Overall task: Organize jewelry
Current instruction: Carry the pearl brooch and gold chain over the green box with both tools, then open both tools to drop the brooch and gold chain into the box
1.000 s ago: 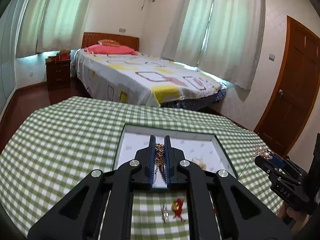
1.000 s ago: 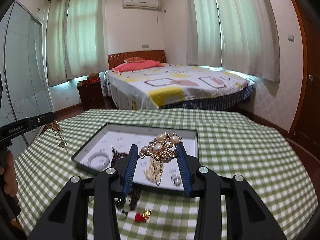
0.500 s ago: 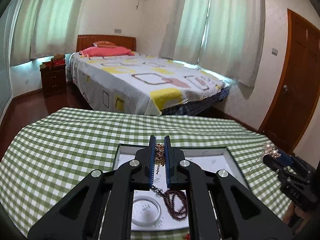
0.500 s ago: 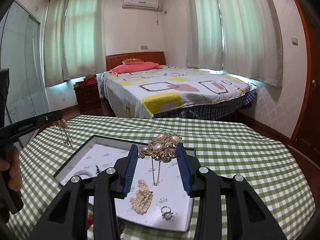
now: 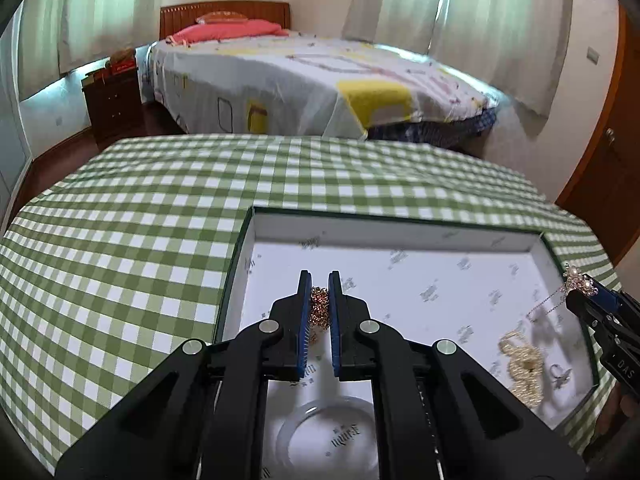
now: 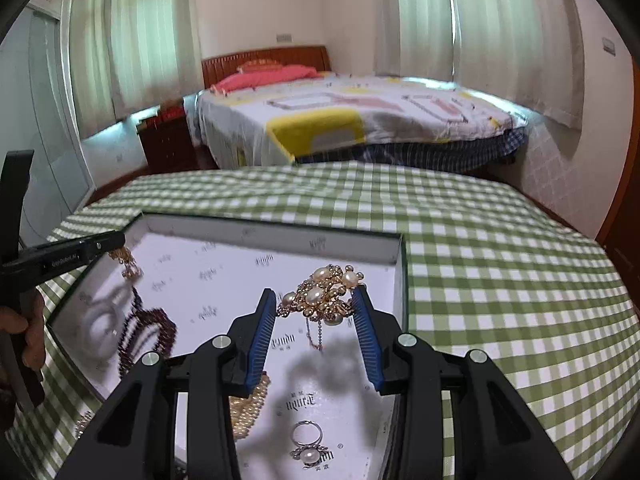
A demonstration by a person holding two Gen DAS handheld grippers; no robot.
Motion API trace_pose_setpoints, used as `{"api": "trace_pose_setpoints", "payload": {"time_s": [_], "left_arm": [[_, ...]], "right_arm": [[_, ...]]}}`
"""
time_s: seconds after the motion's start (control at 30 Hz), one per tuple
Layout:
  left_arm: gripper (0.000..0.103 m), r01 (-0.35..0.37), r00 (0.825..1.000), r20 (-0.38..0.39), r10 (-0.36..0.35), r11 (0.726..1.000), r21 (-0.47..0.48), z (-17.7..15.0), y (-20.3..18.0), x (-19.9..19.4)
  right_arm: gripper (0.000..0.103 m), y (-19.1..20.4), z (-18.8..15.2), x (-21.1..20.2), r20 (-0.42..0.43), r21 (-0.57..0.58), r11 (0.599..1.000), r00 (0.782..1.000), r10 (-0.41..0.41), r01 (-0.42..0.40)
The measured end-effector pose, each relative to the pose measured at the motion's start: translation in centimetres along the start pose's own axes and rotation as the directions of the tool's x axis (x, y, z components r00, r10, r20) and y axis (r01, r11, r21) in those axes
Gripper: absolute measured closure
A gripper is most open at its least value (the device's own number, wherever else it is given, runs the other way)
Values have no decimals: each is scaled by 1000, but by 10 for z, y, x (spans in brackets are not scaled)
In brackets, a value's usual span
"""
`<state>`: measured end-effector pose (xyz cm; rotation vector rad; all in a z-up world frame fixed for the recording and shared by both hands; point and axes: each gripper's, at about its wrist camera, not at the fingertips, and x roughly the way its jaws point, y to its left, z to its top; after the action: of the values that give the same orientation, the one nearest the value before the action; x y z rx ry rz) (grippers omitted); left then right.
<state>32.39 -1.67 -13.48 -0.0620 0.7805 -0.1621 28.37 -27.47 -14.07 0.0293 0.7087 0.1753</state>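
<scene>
Two grabs going: my left gripper [image 5: 319, 300] has its jaws clenched on a gold chain [image 5: 319, 307], right gripper [image 6: 318, 320] pinching the pearl brooch [image 6: 322, 294], both over the white tray [image 6: 276, 236].

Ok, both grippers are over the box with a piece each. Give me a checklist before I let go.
1. Left gripper shut on the gold chain: ok.
2. Right gripper shut on the pearl brooch: ok.
3. Both pieces over the box, inside its walls: ok.
4. Bare floor under the brooch, between the pearl strand and the ring: ok.
5. Chain clear of the bangle: ok, the bangle lies nearer the camera.
6. How high either piece hangs above the box floor: cannot tell.
</scene>
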Motion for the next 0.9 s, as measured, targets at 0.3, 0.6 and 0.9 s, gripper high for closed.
{"api": "trace_pose_setpoints", "payload": {"time_s": [0.3, 0.6, 0.9], "left_arm": [[94, -15, 995, -100, 14, 1000, -4, -7, 5, 20], [93, -22, 991, -129, 21, 1000, -7, -7, 4, 24], [56, -15, 994, -113, 13, 1000, -22, -8, 5, 20]], "right_arm": [[63, -4, -12, 19, -100, 0, 1000, 995, -10, 10], [63, -3, -12, 26, -125, -17, 1000, 992, -5, 3], [56, -6, -12, 19, -100, 8, 1000, 995, 15, -14]]}}
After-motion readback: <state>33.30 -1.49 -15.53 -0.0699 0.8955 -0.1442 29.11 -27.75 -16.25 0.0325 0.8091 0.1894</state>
